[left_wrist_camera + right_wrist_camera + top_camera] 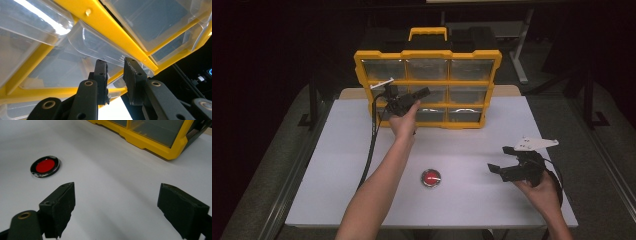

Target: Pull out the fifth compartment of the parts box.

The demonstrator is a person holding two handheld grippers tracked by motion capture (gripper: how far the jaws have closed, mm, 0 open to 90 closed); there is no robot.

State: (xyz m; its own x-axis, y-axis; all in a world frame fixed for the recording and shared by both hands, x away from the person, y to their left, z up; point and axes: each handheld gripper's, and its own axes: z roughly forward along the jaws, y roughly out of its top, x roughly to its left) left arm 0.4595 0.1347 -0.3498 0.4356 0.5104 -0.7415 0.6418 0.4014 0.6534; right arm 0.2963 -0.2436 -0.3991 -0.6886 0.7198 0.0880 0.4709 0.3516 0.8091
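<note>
While left gripper [115,75] jaws pinch a clear drawer lip [117,61], right gripper [116,207] jaws agape above bare table [112,170].

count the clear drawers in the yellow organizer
9, in three rows of three in the yellow organizer: top row, middle row, bottom row. The left gripper and hand cover parts of the middle and bottom left and centre drawers.

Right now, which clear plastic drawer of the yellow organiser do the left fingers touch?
The centre drawer of the middle row: only its front lip sits between the fingers.
</note>
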